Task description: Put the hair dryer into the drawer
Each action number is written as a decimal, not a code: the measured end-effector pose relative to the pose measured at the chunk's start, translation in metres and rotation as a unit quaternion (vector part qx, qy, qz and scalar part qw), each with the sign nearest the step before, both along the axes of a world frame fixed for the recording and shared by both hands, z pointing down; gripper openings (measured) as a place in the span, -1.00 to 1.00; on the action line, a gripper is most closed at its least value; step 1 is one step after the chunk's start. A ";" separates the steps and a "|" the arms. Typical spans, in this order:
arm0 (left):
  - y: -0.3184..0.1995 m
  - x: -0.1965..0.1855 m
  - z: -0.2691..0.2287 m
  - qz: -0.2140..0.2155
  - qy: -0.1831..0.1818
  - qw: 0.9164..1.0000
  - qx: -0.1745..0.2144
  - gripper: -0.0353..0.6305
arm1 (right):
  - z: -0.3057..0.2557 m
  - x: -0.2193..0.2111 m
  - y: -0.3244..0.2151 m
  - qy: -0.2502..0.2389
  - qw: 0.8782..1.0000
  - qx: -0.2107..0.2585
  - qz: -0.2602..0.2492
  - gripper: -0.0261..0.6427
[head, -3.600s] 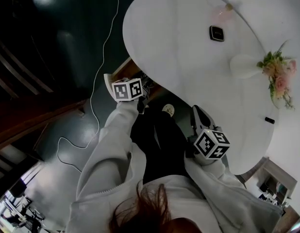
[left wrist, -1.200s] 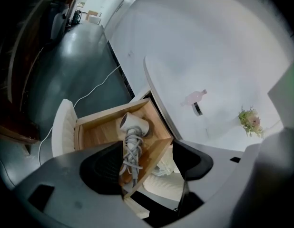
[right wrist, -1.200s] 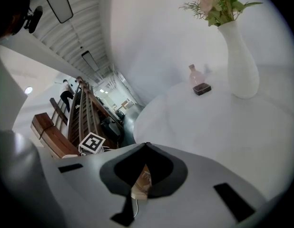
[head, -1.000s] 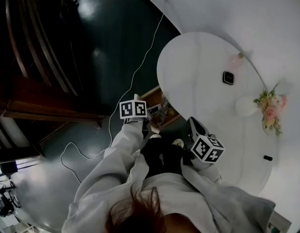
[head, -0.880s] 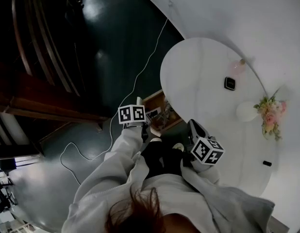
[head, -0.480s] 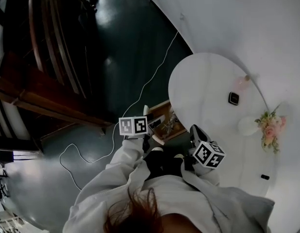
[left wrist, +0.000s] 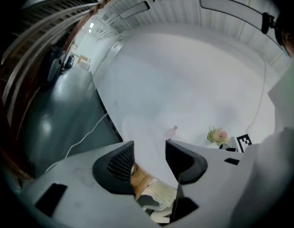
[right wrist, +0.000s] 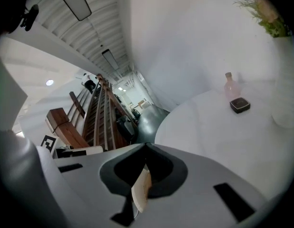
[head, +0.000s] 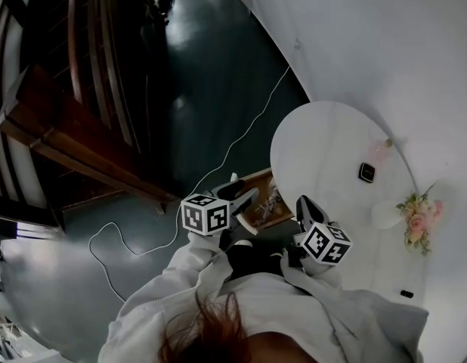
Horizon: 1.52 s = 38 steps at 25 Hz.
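An open wooden drawer (head: pixel 262 204) sticks out from under the white oval table (head: pixel 332 203). Pale things (left wrist: pixel 159 201) lie inside it, and I cannot tell whether one is the hair dryer. My left gripper (head: pixel 238 194) hangs just left of the drawer and above it. Its jaws are apart and closing, with nothing between them; the left gripper view shows the gap (left wrist: pixel 149 156) over the drawer's wooden edge (left wrist: pixel 141 180). Held at the table's near edge, my right gripper (head: pixel 304 205) has its jaw tips together (right wrist: pixel 144 148) and holds nothing.
On the table stand a small black box (head: pixel 367 172), a pink bottle (head: pixel 382 148) and a white vase of flowers (head: pixel 415 219). A white cable (head: pixel 218 165) trails over the dark floor. A wooden staircase (head: pixel 75 119) rises at the left. My legs are below the drawer.
The left gripper has risen from the drawer's edge, and its jaws now show, pointing right. The view has pulled back, so the table looks smaller. The right gripper shifted slightly.
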<state>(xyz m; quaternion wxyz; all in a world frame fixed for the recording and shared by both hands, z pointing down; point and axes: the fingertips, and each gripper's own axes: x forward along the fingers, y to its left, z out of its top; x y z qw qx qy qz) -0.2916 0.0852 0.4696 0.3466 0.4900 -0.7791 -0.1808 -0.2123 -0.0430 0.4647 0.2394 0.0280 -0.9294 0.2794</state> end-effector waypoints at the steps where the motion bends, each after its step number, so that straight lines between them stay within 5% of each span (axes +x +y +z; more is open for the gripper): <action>1: 0.003 -0.001 -0.008 -0.007 -0.022 1.000 0.003 -0.37 | -0.004 -0.002 0.001 -0.005 1.000 0.006 -0.007 -0.78; 8: 0.012 0.002 -0.051 -0.014 -0.165 0.986 0.003 -0.71 | -0.032 -0.009 0.001 -0.032 0.996 0.067 -0.045 -0.78; 17: 0.033 0.000 -0.083 -0.072 -0.298 0.951 -0.051 -0.81 | -0.054 -0.003 -0.001 -0.066 0.990 0.120 -0.039 -0.78; 38: 0.035 0.023 -0.066 -0.049 -0.303 0.949 -0.071 -0.81 | -0.064 0.013 0.027 -0.077 0.987 0.125 -0.062 -0.78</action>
